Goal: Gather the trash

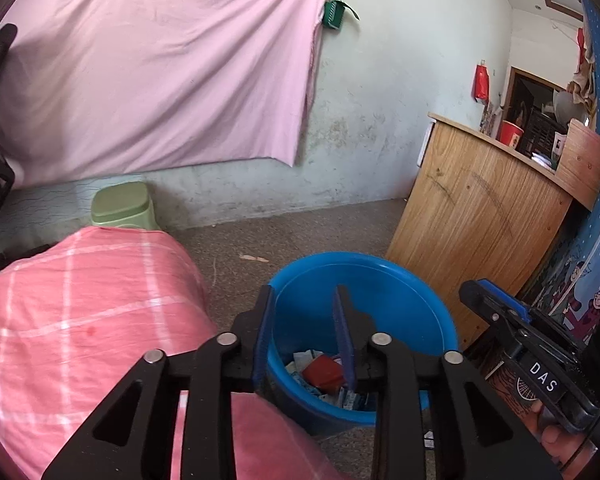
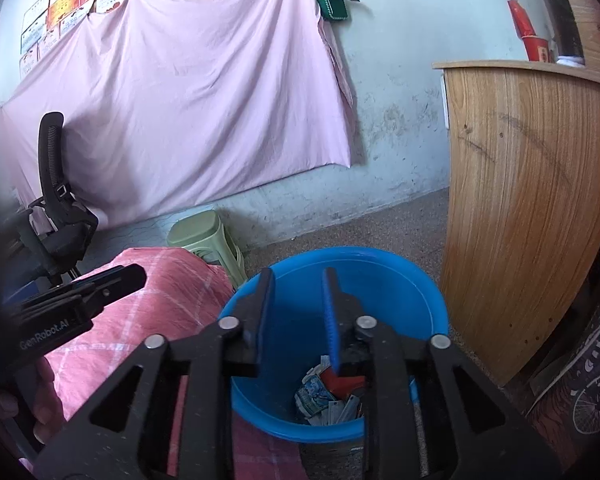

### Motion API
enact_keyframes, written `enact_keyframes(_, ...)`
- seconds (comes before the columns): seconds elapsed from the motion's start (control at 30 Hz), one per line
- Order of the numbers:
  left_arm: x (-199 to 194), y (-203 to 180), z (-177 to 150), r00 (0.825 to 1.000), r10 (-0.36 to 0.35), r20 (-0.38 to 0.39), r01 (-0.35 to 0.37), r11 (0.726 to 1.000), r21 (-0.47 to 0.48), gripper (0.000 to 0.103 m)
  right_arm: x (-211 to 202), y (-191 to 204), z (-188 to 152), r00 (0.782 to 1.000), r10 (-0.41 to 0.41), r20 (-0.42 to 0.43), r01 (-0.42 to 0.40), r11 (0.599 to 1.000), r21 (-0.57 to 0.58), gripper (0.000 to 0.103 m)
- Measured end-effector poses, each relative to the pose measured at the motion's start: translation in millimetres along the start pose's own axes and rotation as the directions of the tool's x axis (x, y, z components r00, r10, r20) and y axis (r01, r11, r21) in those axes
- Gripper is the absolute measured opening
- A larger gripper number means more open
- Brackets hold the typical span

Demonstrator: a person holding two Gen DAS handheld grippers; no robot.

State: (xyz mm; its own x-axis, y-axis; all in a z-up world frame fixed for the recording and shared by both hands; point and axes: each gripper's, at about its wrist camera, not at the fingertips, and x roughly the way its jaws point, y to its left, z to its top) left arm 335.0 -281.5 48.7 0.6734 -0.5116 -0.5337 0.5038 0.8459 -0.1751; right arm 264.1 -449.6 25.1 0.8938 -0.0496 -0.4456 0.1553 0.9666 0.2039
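Step in hand: I am holding both grippers over the blue bucket (image 1: pixel 364 280), so I judge this to be the drop-off end of a collecting round, or the pause before the next pickup.

Left gripper (image 1: pixel 306 294): I am keeping its jaws parted by a clear gap, and nothing is sitting between the blue pads; through the gap I am seeing only the bucket's inner wall.

Right gripper (image 2: pixel 298 276): I am holding it apart by a similar gap, likewise empty, its tips hanging over the near-left part of the bucket's rim.

Trash (image 2: pixel 328 396): it is lying at the bottom of the bucket, a heap of crumpled pale wrappers with a red packet (image 1: pixel 322 372) on top, toward the near side of the bucket floor.

Bucket's place: it is standing on the floor (image 1: pixel 300 236), between the edge of the pink checked bedding (image 1: pixel 80 320) on its left and the wooden cabinet (image 2: pixel 528 208) on its right, close to both.

Still loose: a small pale scrap (image 1: pixel 254 258) is lying on the floor beyond the bucket's far rim; whether it is trash I cannot tell for sure.

Next move calls for: I am expecting to lift one gripper clear of the rim, carry it past the bucket toward that scrap, and bring the jaws down flat enough to pinch something so thin off the rough floor.

Risk: I am judging the bucket's edge and the bedding as the things likely to be nudged.
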Motion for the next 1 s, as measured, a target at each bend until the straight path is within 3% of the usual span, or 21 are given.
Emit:
enact_keyframes(0.07, -7, 2, -1, 1.000, 0.006, 0.004, -0.006, 1.000, -0.008, 0.033, -5, 2, 1, 1.000, 0.000, 0.007, 0.000, 1.000, 0.008, 0.055)
enact_keyframes(0.2, -25, 8, -3, 0.999, 0.035, 0.010, -0.034, 0.999, -0.028, 0.047, -16, 5, 2, 1.000, 0.001, 0.014, -0.002, 1.000, 0.025, 0.071)
enact_keyframes(0.3, -44, 13, -6, 0.998, 0.051, 0.036, -0.049, 0.998, -0.050, 0.062, -31, 13, 1, 0.999, -0.012, 0.033, 0.012, 1.000, 0.009, 0.083)
enact_keyframes(0.37, -60, 17, -11, 0.996, 0.069, 0.062, -0.065, 0.996, -0.067, 0.084, -41, 17, -1, 0.999, -0.013, 0.041, 0.013, 1.000, 0.005, 0.088)
enact_keyframes(0.47, -82, 22, -20, 0.990, 0.090, 0.106, -0.081, 0.993, -0.088, 0.094, -59, 24, -5, 0.998, -0.010, 0.055, 0.010, 1.000, -0.002, 0.096)
enact_keyframes(0.6, -114, 28, -33, 0.983, 0.121, 0.135, -0.109, 0.989, -0.095, 0.098, -82, 35, -10, 0.996, 0.008, 0.089, -0.007, 1.000, -0.012, 0.103)
enact_keyframes(1.0, -214, 45, -79, 0.947, 0.233, 0.222, -0.210, 0.970, -0.123, 0.101, -153, 77, -36, 0.984, 0.079, 0.159, -0.069, 0.995, -0.067, 0.103)
